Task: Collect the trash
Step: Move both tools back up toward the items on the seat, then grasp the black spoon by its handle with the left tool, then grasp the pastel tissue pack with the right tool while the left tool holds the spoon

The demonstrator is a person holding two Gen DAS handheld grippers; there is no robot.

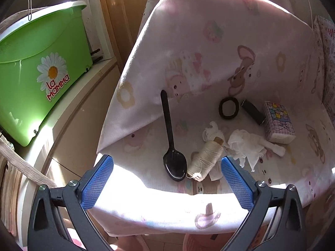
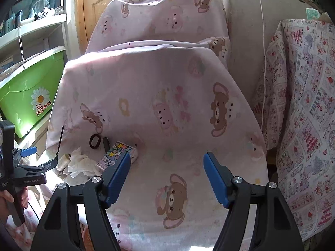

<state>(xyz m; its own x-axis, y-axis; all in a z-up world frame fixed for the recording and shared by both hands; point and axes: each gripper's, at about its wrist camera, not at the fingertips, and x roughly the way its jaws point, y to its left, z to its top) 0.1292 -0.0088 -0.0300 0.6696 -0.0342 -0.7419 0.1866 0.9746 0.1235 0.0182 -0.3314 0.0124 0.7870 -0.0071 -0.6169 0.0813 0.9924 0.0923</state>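
Left claw [image 1: 167,177] wide open, empty, hovering over chair seat [image 1: 146,179]; right claw [image 2: 166,177] open, empty too. Crumpled tissue [image 1: 247,144] lying right of thread spool [image 1: 207,156], beside black spoon [image 1: 171,146]. Likely risk: snagging spool or chair cover alongside tissue.

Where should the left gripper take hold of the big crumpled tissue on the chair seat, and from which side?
Probably the puffed-up middle of the crumpled tissue, coming down from above with the open left gripper. Its thin edges lie flat on the chair cover, and the thread spool and tissue pack crowd its sides.
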